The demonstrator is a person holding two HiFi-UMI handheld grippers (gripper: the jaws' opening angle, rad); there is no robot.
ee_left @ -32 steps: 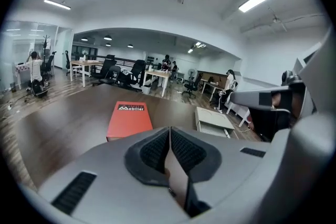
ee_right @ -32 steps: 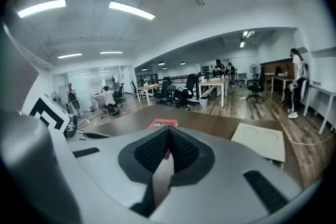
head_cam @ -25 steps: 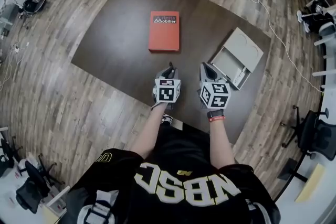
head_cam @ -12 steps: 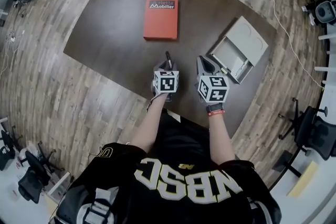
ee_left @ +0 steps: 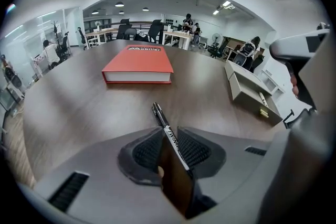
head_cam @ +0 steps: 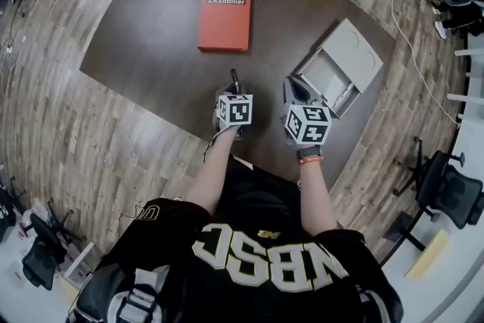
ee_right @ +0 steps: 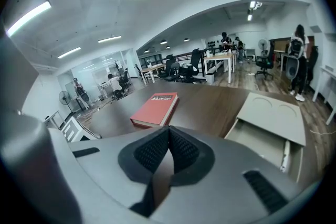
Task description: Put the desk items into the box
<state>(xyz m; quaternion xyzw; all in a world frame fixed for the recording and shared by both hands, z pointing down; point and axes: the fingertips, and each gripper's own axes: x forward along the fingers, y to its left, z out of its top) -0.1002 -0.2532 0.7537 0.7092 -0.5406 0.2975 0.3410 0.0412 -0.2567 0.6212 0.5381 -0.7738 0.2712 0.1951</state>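
A black pen (ee_left: 167,128) lies lengthwise between the jaws of my left gripper (ee_left: 169,136). The jaws are closing, and both pads meet the pen's sides. Its tip pokes out past the fingertips over the dark table (head_cam: 151,34). In the head view the pen (head_cam: 234,77) sticks out ahead of the left gripper (head_cam: 234,91) near the table's front edge. My right gripper (ee_right: 168,131) is shut with nothing in it, beside the left one (head_cam: 295,91). The open grey box (head_cam: 338,68) sits just right of it, with a small white item (ee_right: 285,156) inside.
A red book (head_cam: 224,17) lies flat toward the far side of the table, ahead of the left gripper. The box lid (ee_right: 274,115) rests over the box's far part. Wood floor, office chairs (head_cam: 452,197) and a white cable (head_cam: 401,34) surround the table.
Both grippers stay in place over the front of the table and the pen remains at the left jaws. The head camera has shifted, so the table sits higher in view.
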